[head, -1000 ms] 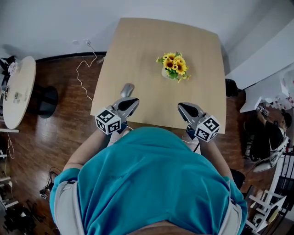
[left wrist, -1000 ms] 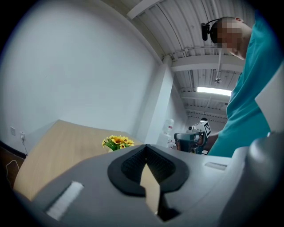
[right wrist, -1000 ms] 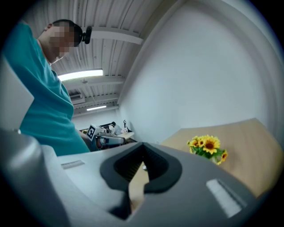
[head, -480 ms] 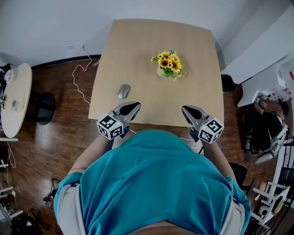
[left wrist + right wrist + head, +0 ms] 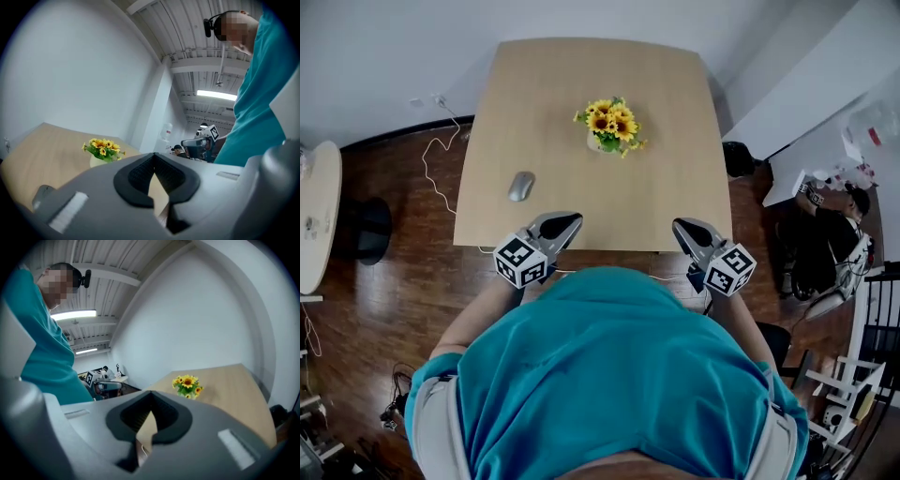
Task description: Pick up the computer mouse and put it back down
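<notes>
The grey computer mouse [image 5: 521, 186] lies on the tan table [image 5: 666, 202], near its left edge, with nothing touching it. My left gripper [image 5: 566, 222] hovers over the table's near edge, to the right of the mouse and closer to me, jaws shut and empty. My right gripper [image 5: 683, 228] is at the near edge further right, also shut and empty. In the left gripper view the pads meet at the left gripper [image 5: 154, 157], and a grey shape low on the left may be the mouse. The right gripper view shows the right gripper [image 5: 151, 397] shut too.
A small pot of sunflowers [image 5: 607, 127] stands mid-table beyond both grippers. A white cable [image 5: 431, 159] trails on the wooden floor left of the table. A round white table [image 5: 314, 216] is at the far left. A person [image 5: 825, 234] sits at the right.
Both grippers have drawn back from the table's middle to its near edge. The left gripper, which was right beside the mouse, now sits apart from it. The mouse has stayed on the table.
</notes>
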